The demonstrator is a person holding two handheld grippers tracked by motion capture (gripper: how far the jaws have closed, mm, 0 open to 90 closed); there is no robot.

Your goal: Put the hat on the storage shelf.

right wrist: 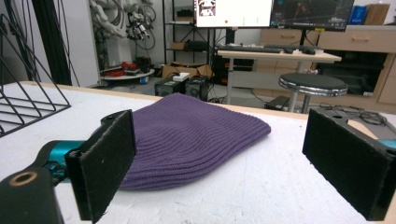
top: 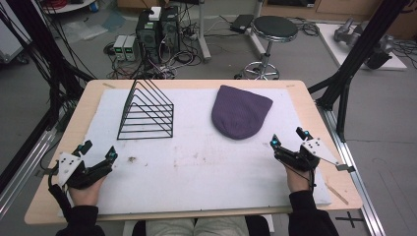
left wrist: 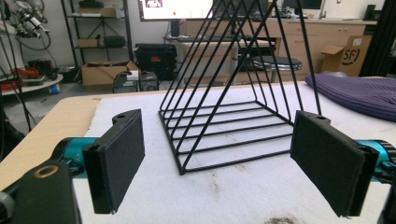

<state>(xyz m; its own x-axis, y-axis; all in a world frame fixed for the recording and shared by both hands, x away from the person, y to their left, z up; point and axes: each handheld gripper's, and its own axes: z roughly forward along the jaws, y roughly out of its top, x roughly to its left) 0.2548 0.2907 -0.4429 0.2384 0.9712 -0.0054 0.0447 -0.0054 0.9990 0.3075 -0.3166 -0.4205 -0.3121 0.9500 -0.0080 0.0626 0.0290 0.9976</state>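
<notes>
On the padded table: purple knit beanie (top: 241, 112), soft, light, floppy.
Hold: pinch its near folded edge.
Wire rack (top: 146, 112): stiff, light.
Left gripper (top: 98, 153): jaws apart, empty.
Right gripper (top: 288, 137): jaws apart, empty.

One legible marking noted: the letters "SFJ" printed on a cardboard box (left wrist: 348, 55) at the room's far side, left gripper view.

On the mat (top: 196, 167), the wire rack (top: 146, 112) stands left of the knit hat (top: 240, 113), well apart.
</notes>
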